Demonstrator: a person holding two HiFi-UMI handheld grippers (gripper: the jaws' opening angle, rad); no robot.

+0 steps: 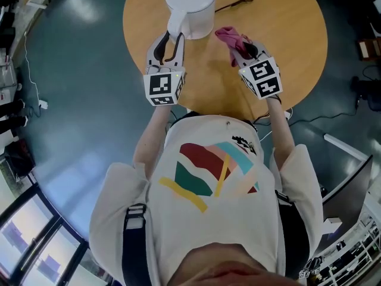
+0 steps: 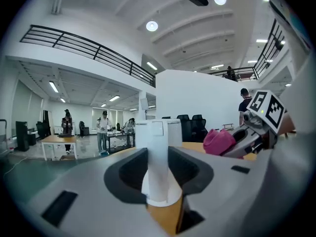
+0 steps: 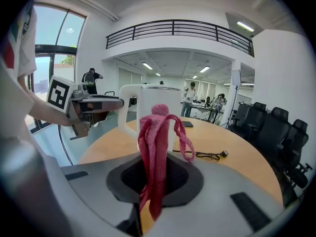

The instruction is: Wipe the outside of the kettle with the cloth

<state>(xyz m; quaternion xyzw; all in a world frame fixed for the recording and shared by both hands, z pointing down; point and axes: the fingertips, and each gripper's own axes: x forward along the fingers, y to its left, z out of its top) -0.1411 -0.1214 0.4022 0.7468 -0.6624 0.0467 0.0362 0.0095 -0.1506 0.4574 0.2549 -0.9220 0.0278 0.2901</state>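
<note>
The white kettle (image 1: 189,5) stood at the far side of the round table (image 1: 286,52). It looked rigid, smooth and likely slippery. Its handle (image 2: 158,172) offered the surest hold, and the left gripper (image 1: 171,40) clasped it there. The right gripper (image 1: 243,51) pinched the limp pink cloth (image 3: 155,147).

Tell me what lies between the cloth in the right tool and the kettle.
Nothing but bare table lies between the cloth, held in the right tool, and the kettle; the head view shows that gap.
</note>
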